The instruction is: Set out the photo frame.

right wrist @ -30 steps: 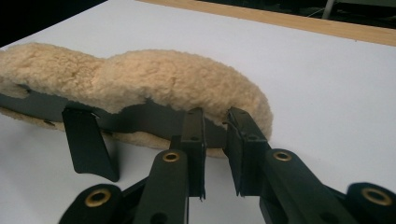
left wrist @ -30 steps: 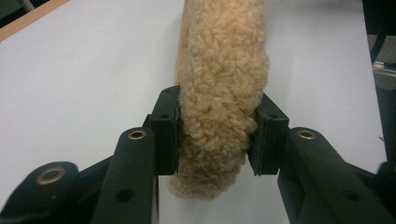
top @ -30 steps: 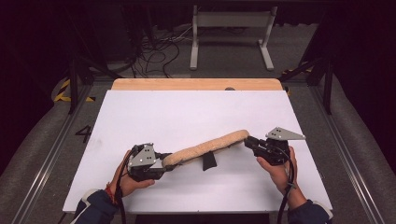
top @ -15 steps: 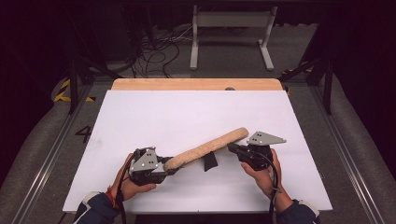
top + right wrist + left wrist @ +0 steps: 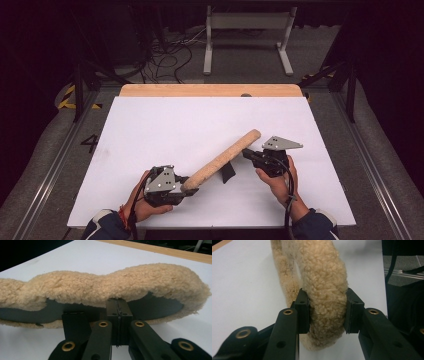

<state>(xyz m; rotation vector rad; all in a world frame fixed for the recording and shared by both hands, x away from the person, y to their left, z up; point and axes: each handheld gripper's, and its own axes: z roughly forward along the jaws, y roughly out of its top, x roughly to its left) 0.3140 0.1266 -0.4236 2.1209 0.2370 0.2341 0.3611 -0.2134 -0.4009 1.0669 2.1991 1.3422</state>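
A long tan fleece cover [image 5: 225, 157] lies slanted across the white table [image 5: 165, 125], with a black tab [image 5: 228, 171] sticking out under its middle. My left gripper [image 5: 186, 186] is shut on its near end, and the pads [image 5: 302, 307] squeeze the fleece [image 5: 324, 287] from both sides. My right gripper [image 5: 248, 154] is at the cover's right side, near its far end. Its jaws are shut with the pads [image 5: 117, 312] pressed flat together in front of the dark grey lining [image 5: 160, 306], just under the fleece edge [image 5: 100, 287]. I cannot tell whether a thin edge is pinched between them.
A wooden strip [image 5: 210, 90] runs along the table's far edge. Behind it are a metal stand [image 5: 247, 30] and loose cables [image 5: 165, 50] on the floor. Rails run along both sides of the table.
My right gripper has moved left from the cover's far tip to its side. The cover's far end has swung away from me and lies steeper. The left hand has stayed put.
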